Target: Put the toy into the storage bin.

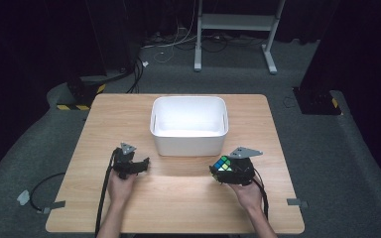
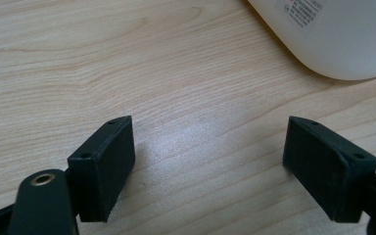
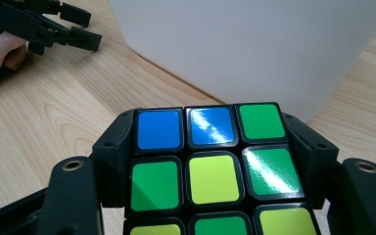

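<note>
From my remote seat I count one cube [image 1: 223, 164], its visible face in the right gripper view [image 3: 211, 175] showing nine stickers' worth of tiles, of which I can fully count two blue, three green and one yellow (the bottom row is cut off). One white tub [image 1: 188, 125] sits on one bench [image 1: 178, 203]. Two hand-held grippers: the left hand-held gripper [image 1: 138, 163] and the right hand-held gripper [image 1: 226, 171]. Two hands hold them. On the floor beyond, one white stand [image 1: 235, 22].
</note>
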